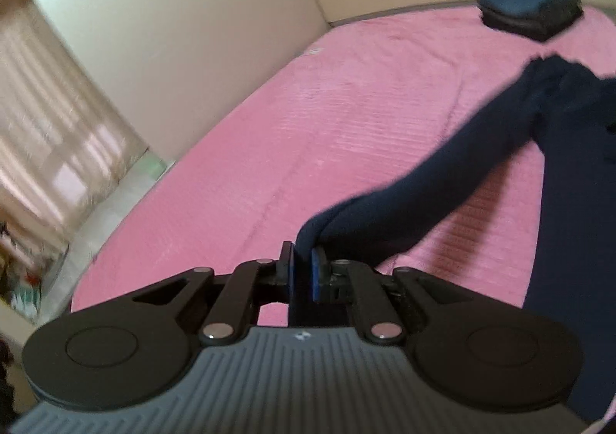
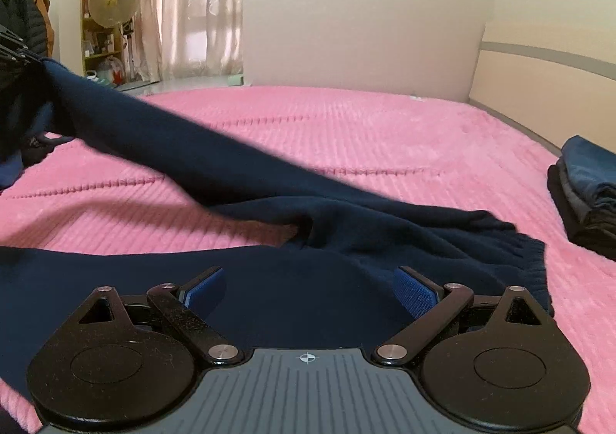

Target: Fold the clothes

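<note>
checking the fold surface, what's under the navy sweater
The navy sweater lies on the pink bedspread, its sleeve lifted by the left gripper. Whatever lies beneath the body is covered.

Navy knit on ribbed pink

The sweater (image 2: 269, 195) is plain dark navy with a ribbed hem, lying on a bright pink bedspread (image 2: 385, 134) textured in fine corded stripes. Both the left gripper (image 1: 304, 272) and the right gripper (image 2: 308, 287) are black with blue finger pads and grey ridged bodies. The folded stack (image 2: 589, 195) layers teal-blue, grey and black. The curtain (image 2: 184, 3) is pale pink, the wall (image 2: 362, 10) cream.
</note>
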`<action>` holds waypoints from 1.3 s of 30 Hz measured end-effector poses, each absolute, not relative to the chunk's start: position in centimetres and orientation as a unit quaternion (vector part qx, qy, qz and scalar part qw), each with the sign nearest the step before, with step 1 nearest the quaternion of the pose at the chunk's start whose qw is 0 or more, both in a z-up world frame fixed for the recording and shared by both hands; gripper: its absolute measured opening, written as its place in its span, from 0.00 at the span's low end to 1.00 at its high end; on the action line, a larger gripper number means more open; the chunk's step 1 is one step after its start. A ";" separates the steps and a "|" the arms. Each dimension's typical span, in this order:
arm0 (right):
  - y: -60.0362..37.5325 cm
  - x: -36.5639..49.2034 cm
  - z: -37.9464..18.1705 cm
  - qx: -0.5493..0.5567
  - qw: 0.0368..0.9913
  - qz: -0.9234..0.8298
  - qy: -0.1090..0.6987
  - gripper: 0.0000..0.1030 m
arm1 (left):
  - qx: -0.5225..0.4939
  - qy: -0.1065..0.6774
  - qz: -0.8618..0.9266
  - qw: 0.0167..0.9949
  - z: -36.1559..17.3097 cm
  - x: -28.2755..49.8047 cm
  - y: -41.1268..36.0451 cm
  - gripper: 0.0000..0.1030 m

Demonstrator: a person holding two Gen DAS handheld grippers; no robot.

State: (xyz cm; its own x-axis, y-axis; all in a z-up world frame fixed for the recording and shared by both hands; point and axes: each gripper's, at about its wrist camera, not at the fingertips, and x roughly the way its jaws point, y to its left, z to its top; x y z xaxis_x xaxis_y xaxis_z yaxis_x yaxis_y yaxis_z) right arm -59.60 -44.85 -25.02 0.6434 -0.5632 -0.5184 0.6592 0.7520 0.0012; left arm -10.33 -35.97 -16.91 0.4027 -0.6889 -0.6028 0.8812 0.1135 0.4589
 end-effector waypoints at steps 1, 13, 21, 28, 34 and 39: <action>-44.8 -59.5 -25.1 0.096 0.902 -0.339 0.250 0.99 | 0.397 0.134 -0.529 0.738 -17.1 -9.7 -36.0 0.08; -47.5 -55.4 -25.4 0.040 0.914 -0.306 0.262 0.99 | 0.475 0.234 -0.399 0.748 -29.5 -0.3 -36.7 0.15; -49.9 -53.0 -25.8 0.060 0.915 -0.305 0.257 0.99 | 0.469 0.216 -0.520 0.681 -33.5 -9.0 -33.4 0.39; -52.8 -54.0 -24.9 -0.001 0.906 -0.319 0.278 0.99 | 0.447 0.237 -0.501 0.702 -34.9 -5.3 -33.0 0.39; -62.1 -57.4 -25.0 0.013 0.866 -0.380 0.324 0.99 | 0.411 0.294 -0.445 0.740 -35.0 0.2 -32.1 0.39; -68.6 -56.7 -27.0 -0.004 0.856 -0.307 0.416 0.74 | 0.394 0.315 -0.450 0.737 -36.7 0.5 -31.7 0.25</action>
